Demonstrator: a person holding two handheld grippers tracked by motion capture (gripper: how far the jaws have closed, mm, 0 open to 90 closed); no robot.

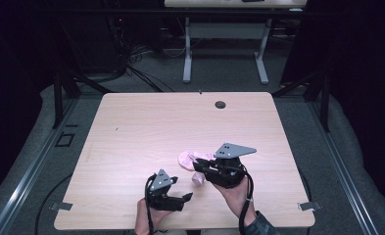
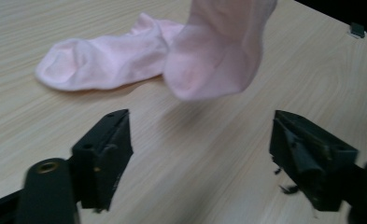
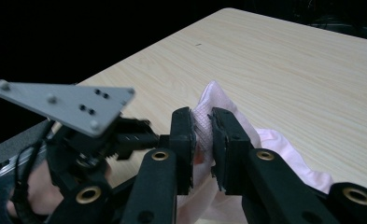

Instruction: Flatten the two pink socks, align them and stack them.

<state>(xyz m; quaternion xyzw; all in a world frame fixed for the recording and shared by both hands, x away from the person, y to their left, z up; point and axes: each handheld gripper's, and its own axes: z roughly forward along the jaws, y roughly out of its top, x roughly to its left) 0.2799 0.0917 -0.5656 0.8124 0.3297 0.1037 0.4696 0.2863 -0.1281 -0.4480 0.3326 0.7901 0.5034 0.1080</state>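
Note:
One pink sock point(image 2: 102, 63) lies flat on the wooden table point(image 1: 146, 127), near its front middle point(image 1: 186, 159). A second pink sock point(image 2: 218, 51) hangs above the table, its toe just off the wood point(image 1: 197, 179). My right gripper point(image 3: 201, 116) is shut on this sock's fabric point(image 3: 214, 95) and holds it up over the flat sock point(image 1: 198, 169). My left gripper point(image 2: 200, 123) is open with nothing between its fingers, and it faces the hanging sock from a short way off. In the high view it sits at the table's front edge point(image 1: 180, 188), left of the right gripper.
A round cable hole point(image 1: 220, 104) sits near the table's far edge. Metal clips stick out at the front corners point(image 1: 308, 206) point(image 1: 61, 206). A second table point(image 1: 224, 29) stands behind, with cables on the dark floor point(image 1: 136, 63).

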